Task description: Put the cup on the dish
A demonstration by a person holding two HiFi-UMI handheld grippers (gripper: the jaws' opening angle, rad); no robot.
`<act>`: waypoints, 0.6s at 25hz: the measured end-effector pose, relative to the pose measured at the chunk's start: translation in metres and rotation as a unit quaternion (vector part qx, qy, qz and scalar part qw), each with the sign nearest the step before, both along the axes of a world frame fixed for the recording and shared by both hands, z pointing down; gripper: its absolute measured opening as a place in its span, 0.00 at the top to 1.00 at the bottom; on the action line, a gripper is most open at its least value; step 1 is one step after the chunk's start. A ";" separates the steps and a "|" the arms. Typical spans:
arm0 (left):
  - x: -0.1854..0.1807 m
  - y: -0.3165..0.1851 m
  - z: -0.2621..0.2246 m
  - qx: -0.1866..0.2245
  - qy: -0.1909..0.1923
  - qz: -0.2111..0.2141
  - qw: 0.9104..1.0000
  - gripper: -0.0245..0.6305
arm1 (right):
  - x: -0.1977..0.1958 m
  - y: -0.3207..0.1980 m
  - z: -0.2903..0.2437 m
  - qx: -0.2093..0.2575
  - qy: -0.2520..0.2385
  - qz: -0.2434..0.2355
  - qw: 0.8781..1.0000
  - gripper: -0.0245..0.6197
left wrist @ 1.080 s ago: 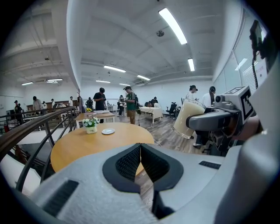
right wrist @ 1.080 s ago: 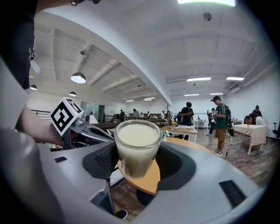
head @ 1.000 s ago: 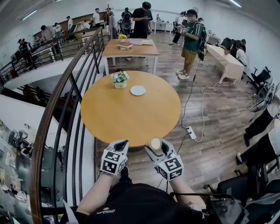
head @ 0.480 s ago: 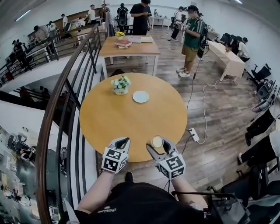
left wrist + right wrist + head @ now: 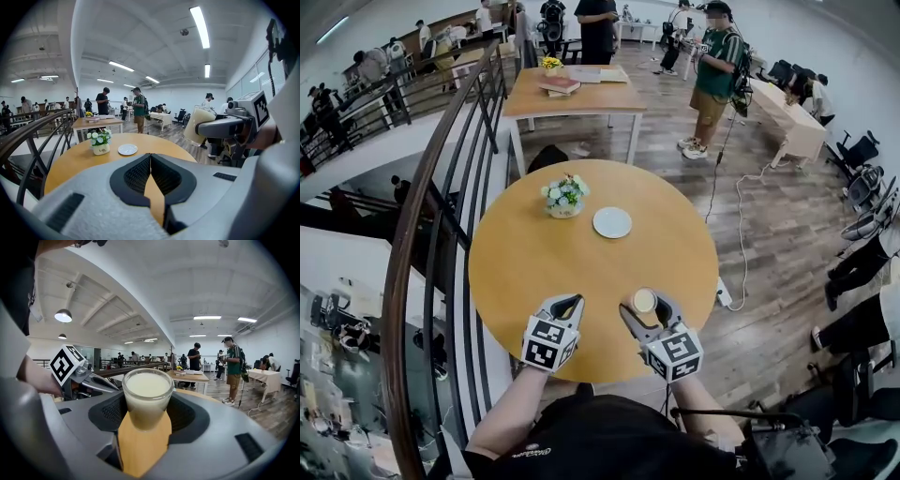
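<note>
Both grippers now hang over the near edge of the tabletop (image 5: 581,272). In the frames from a sec back they sit short of it, over the floorboards, so the person is closing in on the table w/ both hands carried fwd together. Right gripper (image 5: 647,306) is clamped on the cup (image 5: 644,299), a clear glass full of sth creamy-white. It's upright, w/ the jaws wide round its sides, and the grip looks the same as a sec back: no slip, no tilt. Left gripper (image 5: 568,303) has its jaws together w/ nothing in them and rides just beside the right one. The cup is in the air above the near edge, right of centre, not touching the wood. The dish (image 5: 612,222) is small, white and bare. It sits past the tabletop's centre toward the far edge, w/ a flower pot (image 5: 564,198) just to its left; cup and dish are well apart. For the task: pick-up is done and the carry is under way, approx halfway by my reading. Left to do: reach across the top, lower onto the dish, release. The cup is filled near the brim, so a level hold matters. The dish's near and right sides look free for the approach.
</note>
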State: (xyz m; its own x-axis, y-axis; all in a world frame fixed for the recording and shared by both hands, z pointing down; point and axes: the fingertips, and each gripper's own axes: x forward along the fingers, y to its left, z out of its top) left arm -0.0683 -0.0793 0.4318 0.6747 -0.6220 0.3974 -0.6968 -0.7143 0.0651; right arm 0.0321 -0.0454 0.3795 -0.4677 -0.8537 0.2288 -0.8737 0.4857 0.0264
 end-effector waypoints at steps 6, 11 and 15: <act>-0.014 -0.037 0.006 -0.015 0.001 0.018 1.000 0.95 | -0.014 -0.039 0.001 -0.009 0.010 0.020 1.000 0.56; -0.007 -0.049 0.007 -0.020 0.005 0.033 0.999 0.95 | -0.010 -0.051 0.001 -0.014 0.014 0.036 0.999 0.56; 0.000 -0.052 0.012 -0.021 0.003 0.038 0.999 0.95 | -0.007 -0.057 0.005 -0.014 0.014 0.035 0.999 0.56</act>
State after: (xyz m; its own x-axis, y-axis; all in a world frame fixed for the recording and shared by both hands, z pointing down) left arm -0.0688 -0.1316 0.4434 0.7217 -0.5520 0.4176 -0.6402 -0.7617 0.0996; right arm 0.0253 -0.1025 0.3844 -0.4006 -0.8768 0.2658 -0.9045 0.4247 0.0376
